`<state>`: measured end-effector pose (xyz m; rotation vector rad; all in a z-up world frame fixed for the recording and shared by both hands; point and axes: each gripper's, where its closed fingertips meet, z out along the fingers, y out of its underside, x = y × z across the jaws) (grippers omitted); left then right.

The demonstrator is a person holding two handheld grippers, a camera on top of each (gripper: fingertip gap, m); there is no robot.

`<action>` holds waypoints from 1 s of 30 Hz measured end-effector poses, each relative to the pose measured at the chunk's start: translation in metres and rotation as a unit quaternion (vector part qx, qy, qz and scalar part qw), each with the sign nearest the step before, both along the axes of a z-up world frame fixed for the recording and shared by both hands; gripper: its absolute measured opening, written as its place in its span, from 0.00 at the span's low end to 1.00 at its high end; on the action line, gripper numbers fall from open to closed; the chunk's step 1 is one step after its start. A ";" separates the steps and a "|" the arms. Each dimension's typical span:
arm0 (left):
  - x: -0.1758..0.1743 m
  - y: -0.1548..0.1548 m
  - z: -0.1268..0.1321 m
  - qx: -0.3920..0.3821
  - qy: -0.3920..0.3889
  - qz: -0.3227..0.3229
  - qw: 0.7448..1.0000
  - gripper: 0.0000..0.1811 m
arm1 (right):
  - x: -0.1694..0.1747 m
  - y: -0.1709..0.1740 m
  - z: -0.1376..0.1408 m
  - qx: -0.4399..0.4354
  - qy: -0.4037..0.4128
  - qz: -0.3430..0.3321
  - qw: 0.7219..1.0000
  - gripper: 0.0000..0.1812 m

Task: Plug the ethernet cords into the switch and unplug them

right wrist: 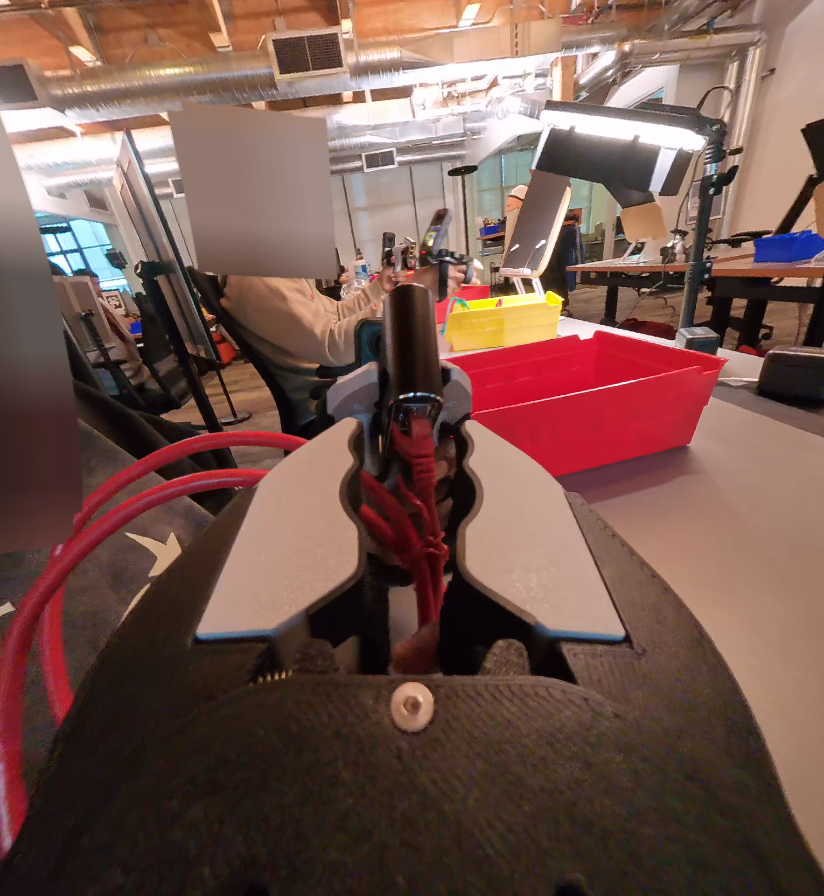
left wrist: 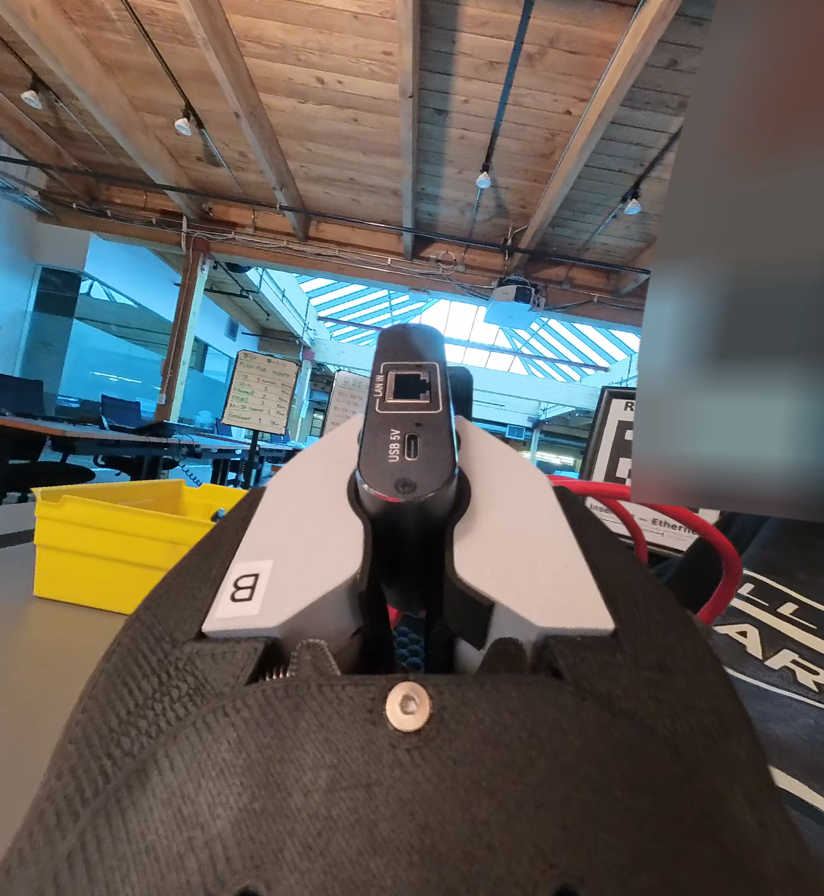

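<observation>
The switch (left wrist: 407, 426), a slim black device, is seen upright at the centre of the left wrist view, gripped low on its body between the grey fingers (left wrist: 313, 523) of the left gripper (left wrist: 407, 489), whose jaws are closed only as far as the body's width. The end facing this camera shows one port, and it is empty.

In the right wrist view the switch (right wrist: 410, 339) stands at centre, and a red ethernet cord (right wrist: 417, 465) is seated by its plug in the near end. The cord's boot is pinched in the narrow gap of the right gripper (right wrist: 412, 477), jaws nearly closed on it. Loops of the red cord (right wrist: 158, 465) trail toward the lower left of the frame.

The step in hand appears to be at the seated plug, either just inserted or about to be pulled; which cannot be told. Unplugging would probably call for the latch to be depressed while the switch is held steady.
</observation>
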<state>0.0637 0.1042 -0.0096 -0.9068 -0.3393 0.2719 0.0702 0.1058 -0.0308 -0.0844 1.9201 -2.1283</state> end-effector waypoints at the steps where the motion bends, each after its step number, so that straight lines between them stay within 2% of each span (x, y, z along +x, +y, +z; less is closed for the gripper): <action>1: 0.000 0.001 0.000 -0.002 -0.001 -0.003 1.000 0.15 | -0.002 0.000 0.000 -0.002 0.000 -0.005 1.000 0.17; 8: 0.001 0.002 0.000 -0.004 0.002 0.001 1.000 0.15 | 0.001 -0.001 -0.004 0.008 0.013 0.000 1.000 0.09; 14: 0.002 0.002 0.000 -0.011 0.008 0.006 1.000 0.15 | 0.001 0.000 -0.001 -0.012 0.007 -0.001 1.000 0.08; 18: 0.005 0.003 0.001 -0.033 0.043 0.053 0.997 0.15 | 0.000 -0.001 0.003 -0.032 -0.012 -0.005 0.999 0.08; 22: 0.013 0.006 0.000 -0.089 0.109 0.129 0.982 0.15 | 0.002 0.000 0.004 -0.027 0.023 -0.017 0.999 0.08; 27: 0.014 0.006 -0.003 -0.125 0.139 0.177 0.966 0.15 | -0.001 0.000 0.002 -0.022 0.080 -0.054 0.995 0.08; 30: 0.013 0.003 0.000 -0.107 0.131 0.172 0.970 0.15 | -0.001 -0.002 0.003 -0.020 0.110 -0.080 0.990 0.08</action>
